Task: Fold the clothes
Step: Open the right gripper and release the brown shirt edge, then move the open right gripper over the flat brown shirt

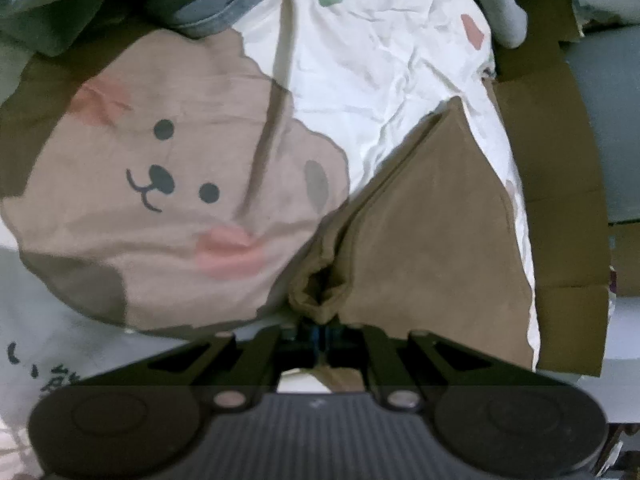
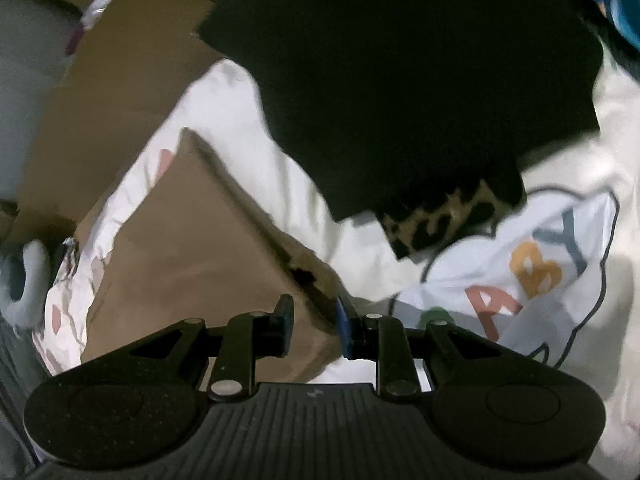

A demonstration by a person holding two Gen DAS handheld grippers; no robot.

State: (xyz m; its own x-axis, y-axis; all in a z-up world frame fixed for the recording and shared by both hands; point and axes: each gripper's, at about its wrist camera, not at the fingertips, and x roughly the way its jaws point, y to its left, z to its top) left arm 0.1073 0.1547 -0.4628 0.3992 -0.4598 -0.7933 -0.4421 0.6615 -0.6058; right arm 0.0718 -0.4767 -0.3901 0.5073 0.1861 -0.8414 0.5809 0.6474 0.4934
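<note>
Pinching a bunched corner of the brown garment [image 1: 432,240], our left gripper [image 1: 320,330] has its jaws clenched tight on the fabric, and we can see the cloth gathered into a little pucker right at the tips. Over on our other side, the right gripper [image 2: 314,326] has its jaws parted, with a folded edge of that same brown garment [image 2: 192,248] lying between them; the pads look clear of the cloth, so we read that side as let go.

The brown piece lies on the printed bedding [image 1: 380,80], beside the bear face [image 1: 172,184], with cardboard [image 1: 560,160] past its far edge. A black garment [image 2: 400,80] sits well beyond it in the right view, a leopard-print scrap [image 2: 444,220] poking out beneath.

How will it handle? We judge it light, soft and limp: it creases sharply along the fold but will sag wherever we leave it unsupported. It does not look slippery, more a matte knit or cotton. Our best hold is at corners and along the doubled edge, where layers stack and give the jaws something thick to bite. Grabbing mid-panel would only drag a single layer and spoil the fold.
</note>
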